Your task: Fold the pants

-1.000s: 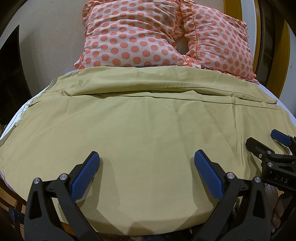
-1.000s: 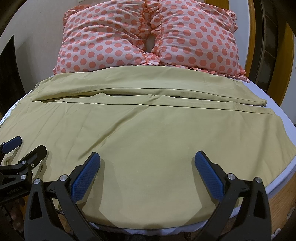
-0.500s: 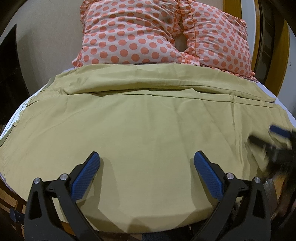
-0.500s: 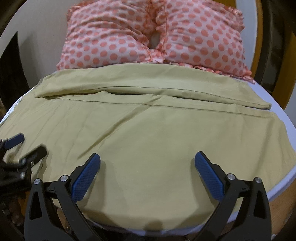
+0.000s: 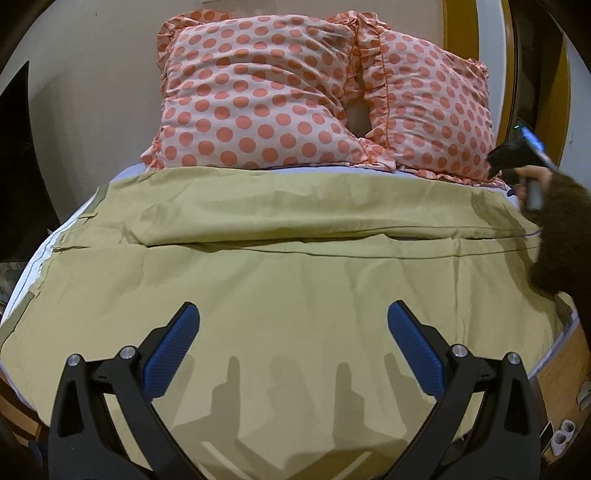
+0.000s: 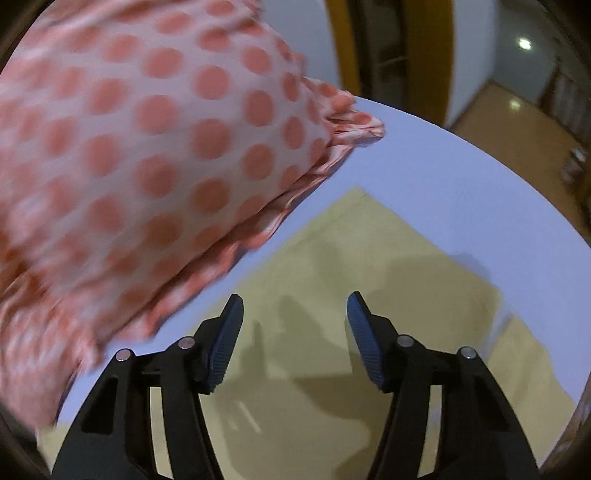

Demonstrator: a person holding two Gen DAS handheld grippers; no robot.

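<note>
Olive-tan pants (image 5: 295,266) lie spread flat across the bed, both legs side by side, the far leg partly overlapping the near one. My left gripper (image 5: 293,332) is open and empty, hovering over the near part of the pants. My right gripper (image 6: 294,332) is open and empty, its jaws narrower than the left's, just above the far right end of the pants (image 6: 369,273), close to the pillow. In the left wrist view the right hand and its gripper body (image 5: 524,158) show at the far right; its fingers are hidden there.
Two pink pillows with orange dots (image 5: 258,96) lean against the wall at the head of the bed; one (image 6: 129,155) is right beside my right gripper. A pale sheet (image 6: 461,192) shows past the pants. A wooden door frame (image 5: 465,26) stands at right.
My right gripper has swung from the near edge out to the far right end of the pants by the pillow, and its jaws have narrowed. The left gripper has risen and moved forward a little.
</note>
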